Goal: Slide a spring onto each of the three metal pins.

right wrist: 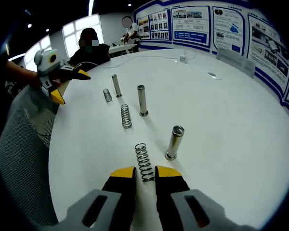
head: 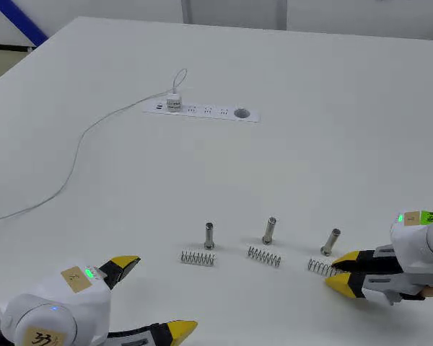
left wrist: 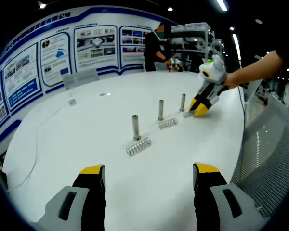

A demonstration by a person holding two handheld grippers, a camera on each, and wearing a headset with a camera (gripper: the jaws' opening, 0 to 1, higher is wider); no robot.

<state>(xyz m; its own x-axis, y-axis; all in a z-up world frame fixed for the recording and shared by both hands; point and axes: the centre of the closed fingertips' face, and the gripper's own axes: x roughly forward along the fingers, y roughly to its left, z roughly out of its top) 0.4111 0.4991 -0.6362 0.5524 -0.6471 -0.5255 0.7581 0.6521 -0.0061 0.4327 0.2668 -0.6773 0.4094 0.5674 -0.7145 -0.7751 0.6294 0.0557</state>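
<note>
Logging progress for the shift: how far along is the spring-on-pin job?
Done: nothing yet. The three pins stand bare, with the springs lying flat beside them. In hand: the right gripper has its fingers either side of the rightmost spring; whether they pinch it is unclear. The left gripper hangs open. Left: all three springs.

Our left tool (left wrist: 149, 169) holds its jaws wide apart over the white tabletop (left wrist: 77, 130). Ahead we see the near pin (left wrist: 135, 127), middle pin (left wrist: 160, 109) and far pin (left wrist: 183, 102) upright, the near spring (left wrist: 138, 146) and middle spring (left wrist: 167, 123) lying beside theirs, and the right tool (left wrist: 196, 109) at the far spring (left wrist: 187, 114).
</note>
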